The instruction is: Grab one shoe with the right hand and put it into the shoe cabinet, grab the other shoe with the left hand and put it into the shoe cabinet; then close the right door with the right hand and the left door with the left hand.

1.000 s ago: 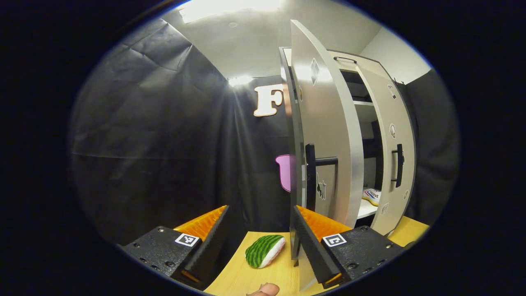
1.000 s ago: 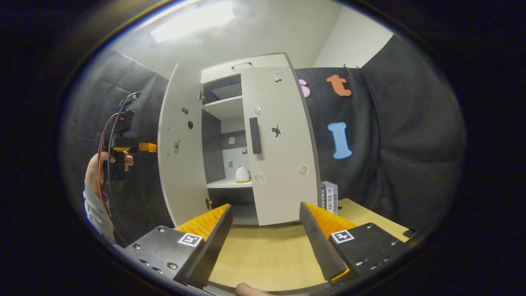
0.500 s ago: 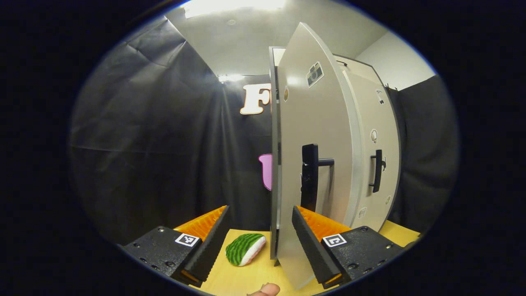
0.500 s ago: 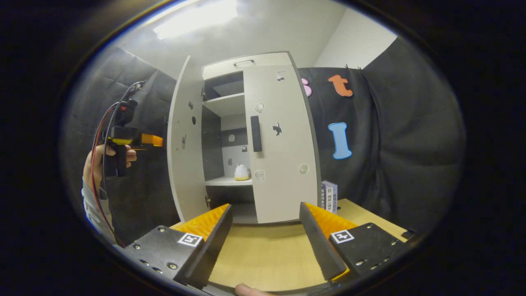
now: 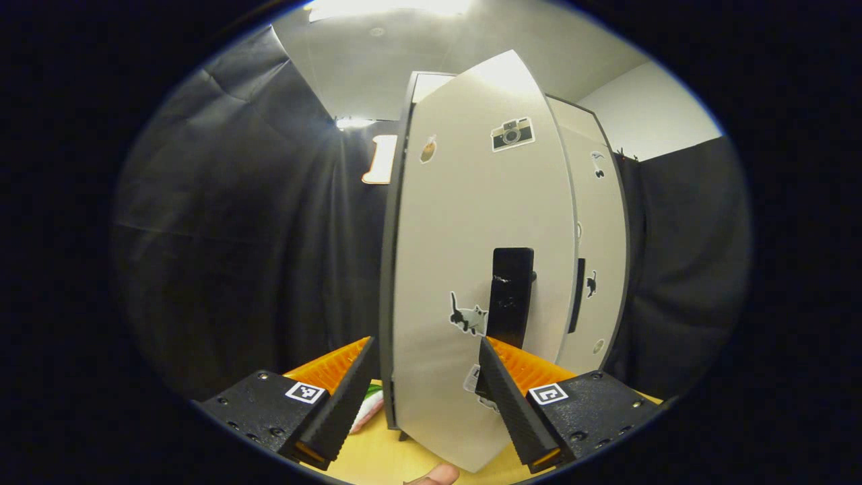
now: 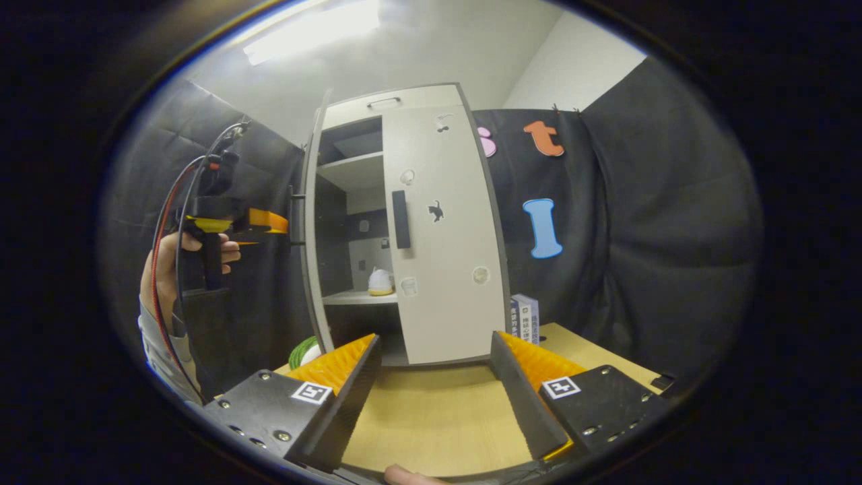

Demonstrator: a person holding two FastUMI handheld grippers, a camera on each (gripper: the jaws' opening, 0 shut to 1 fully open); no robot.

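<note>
Shoe cabinet [image 6: 404, 229] is seen standing on the worktop [image 6: 431, 417]. Its right door [image 6: 441, 236] is shut; its left door [image 5: 471, 269] is partly swung, just before the left gripper [image 5: 424, 397], jaws spread, empty. One shoe [image 6: 380, 281] is noted on the cabinet's lower shelf. Right gripper [image 6: 434, 397] is held back from the cabinet, jaws apart.

The shoe cabinet [image 6: 377, 121] stood at the far end of the table [image 6: 431, 417]. Its left door [image 5: 478, 269] hung just ahead of my left gripper [image 5: 421, 397]. One shoe [image 6: 380, 283] sat on a shelf [image 6: 357, 298] inside. A box [image 6: 524, 316] stood right of the cabinet.
</note>
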